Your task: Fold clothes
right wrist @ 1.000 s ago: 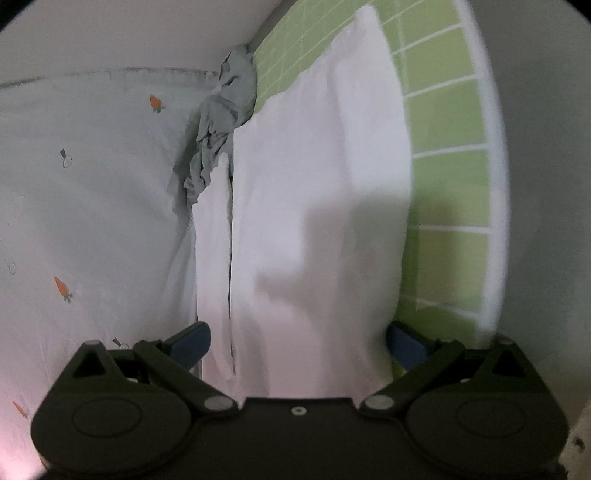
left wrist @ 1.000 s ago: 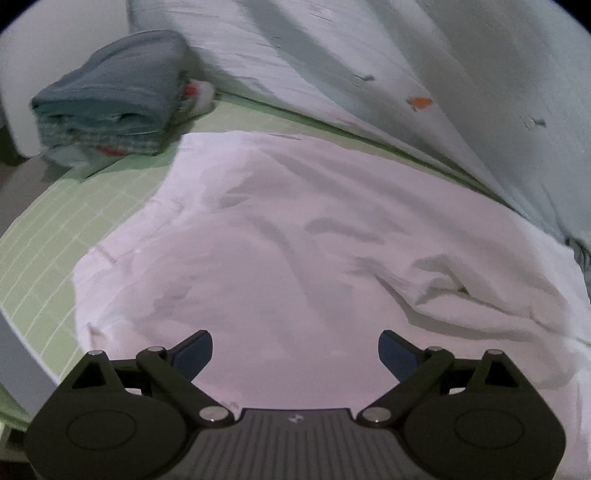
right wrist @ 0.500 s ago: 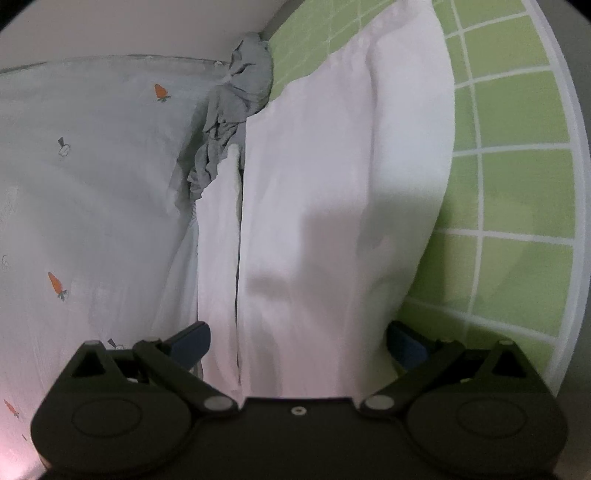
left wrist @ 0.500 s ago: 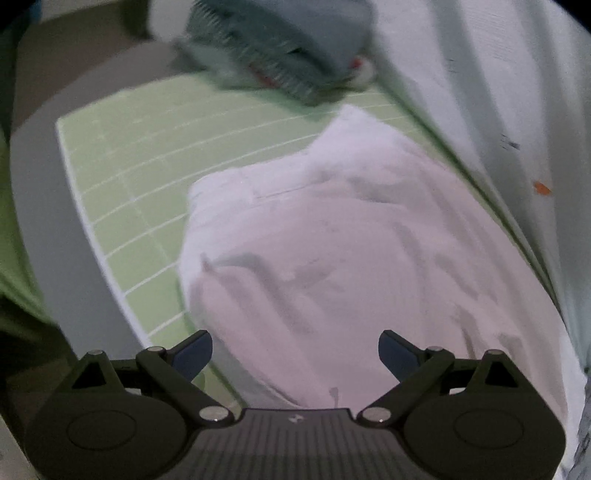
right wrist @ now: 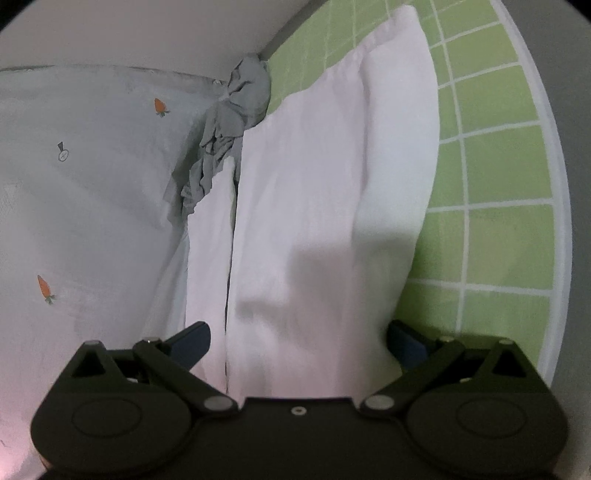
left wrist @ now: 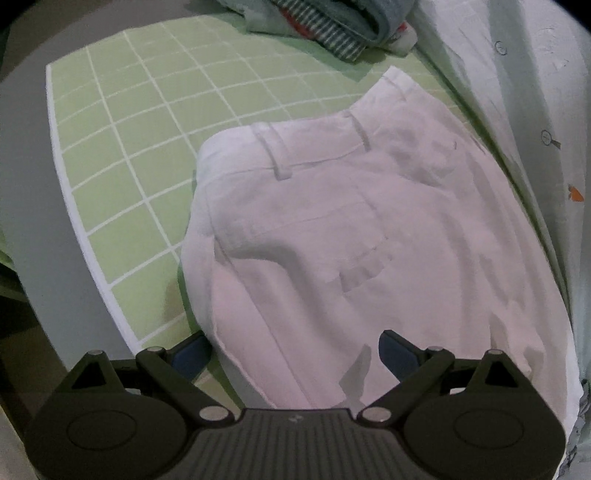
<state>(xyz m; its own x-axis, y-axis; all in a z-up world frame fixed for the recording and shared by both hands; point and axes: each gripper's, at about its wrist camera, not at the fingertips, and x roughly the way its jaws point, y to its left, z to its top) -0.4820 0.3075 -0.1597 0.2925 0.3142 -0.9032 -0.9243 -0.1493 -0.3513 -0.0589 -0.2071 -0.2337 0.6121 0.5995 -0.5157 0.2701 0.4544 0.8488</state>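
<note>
The left gripper (left wrist: 293, 352) hangs over a pair of white trousers (left wrist: 332, 236), its blue-tipped fingers (left wrist: 190, 354) spread wide to either side of the cloth and gripping nothing. The trousers lie folded lengthwise on a green mat (left wrist: 140, 147) ruled with white squares, the waistband and its belt loops (left wrist: 275, 157) at the far end. Past the waistband, at the mat's far edge, sits a stack of folded clothes (left wrist: 332, 26). A pale sheet printed with small carrots (left wrist: 535, 110) runs along the trousers' right side.

The right gripper (right wrist: 299, 341) is likewise wide open and empty above the trouser legs (right wrist: 314, 221), which stretch away along the green mat (right wrist: 498, 166). At their far end, a crumpled grey garment (right wrist: 236, 107) lies against the carrot-print sheet (right wrist: 92, 184) on the left.
</note>
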